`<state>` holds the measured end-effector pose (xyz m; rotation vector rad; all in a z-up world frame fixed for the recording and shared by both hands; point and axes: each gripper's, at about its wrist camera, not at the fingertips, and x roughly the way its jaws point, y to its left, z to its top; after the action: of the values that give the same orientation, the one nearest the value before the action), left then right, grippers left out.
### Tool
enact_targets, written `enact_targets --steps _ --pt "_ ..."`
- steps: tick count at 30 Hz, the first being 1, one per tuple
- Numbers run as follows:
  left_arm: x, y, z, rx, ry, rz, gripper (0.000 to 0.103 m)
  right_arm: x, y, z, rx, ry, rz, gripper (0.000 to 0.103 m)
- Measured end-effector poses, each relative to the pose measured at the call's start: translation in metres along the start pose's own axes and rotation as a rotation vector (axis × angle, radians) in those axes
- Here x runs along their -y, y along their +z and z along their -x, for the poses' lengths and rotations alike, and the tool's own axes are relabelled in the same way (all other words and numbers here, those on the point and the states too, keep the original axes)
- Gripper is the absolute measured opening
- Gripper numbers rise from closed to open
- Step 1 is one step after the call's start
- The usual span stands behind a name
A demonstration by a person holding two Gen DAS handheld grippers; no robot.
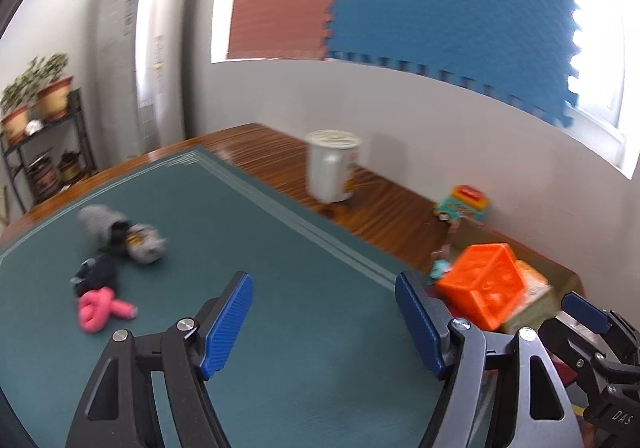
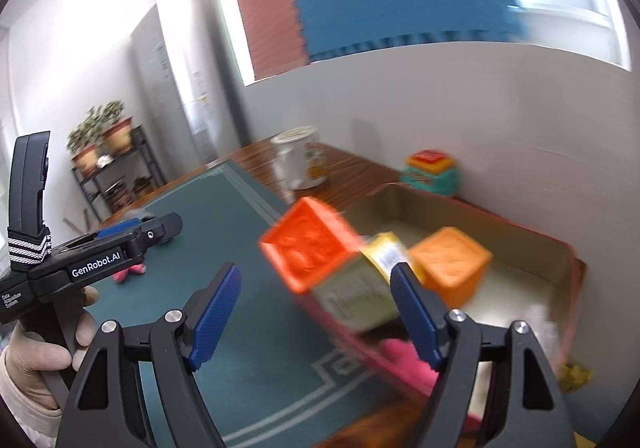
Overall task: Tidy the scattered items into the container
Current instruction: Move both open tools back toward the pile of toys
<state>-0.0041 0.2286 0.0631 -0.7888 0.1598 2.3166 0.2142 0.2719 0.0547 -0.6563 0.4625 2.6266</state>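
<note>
The right gripper (image 2: 316, 312) is gaping wide, holding nothing; an orange cube (image 2: 310, 248) is sitting just above it, mid-frame, at the cardboard box (image 2: 560, 248) rim. The left gripper (image 1: 324, 320) is also spread.

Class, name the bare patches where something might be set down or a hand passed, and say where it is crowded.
Free: the green mat between the pink toy with its sock bundles and the cardboard box; also the wood strip between the white mug and the box. Crowded: the box's near end, where the orange block and other blocks pile up.
</note>
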Motion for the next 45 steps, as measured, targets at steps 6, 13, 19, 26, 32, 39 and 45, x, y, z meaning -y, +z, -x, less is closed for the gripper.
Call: enact_targets --steps 6,13,19,26,32,39,45 --pt "-0.069 -0.012 0.010 -0.015 0.094 0.100 0.075 -0.059 0.002 -0.031 -0.043 0.103 0.081 0.080" --pt "-0.132 -0.027 0.021 -0.014 0.171 0.194 0.075 -0.115 -0.001 -0.073 -0.133 0.205 0.150 0.080" --pt "-0.175 -0.041 0.022 -0.032 0.225 0.272 0.075 -0.157 0.006 -0.103 -0.160 0.245 0.213 0.081" --pt "-0.222 -0.057 0.018 -0.052 0.280 0.384 0.075 -0.198 0.015 -0.146 -0.198 0.249 0.271 0.082" --pt "-0.247 -0.067 0.012 -0.069 0.314 0.444 0.075 -0.219 0.020 -0.182 -0.215 0.234 0.302 0.082" --pt "-0.252 -0.072 0.002 -0.090 0.333 0.450 0.075 -0.235 0.014 -0.215 -0.232 0.212 0.337 0.082" --pt "-0.253 -0.073 -0.005 -0.102 0.334 0.454 0.075 -0.244 0.010 -0.231 -0.233 0.175 0.374 0.082"
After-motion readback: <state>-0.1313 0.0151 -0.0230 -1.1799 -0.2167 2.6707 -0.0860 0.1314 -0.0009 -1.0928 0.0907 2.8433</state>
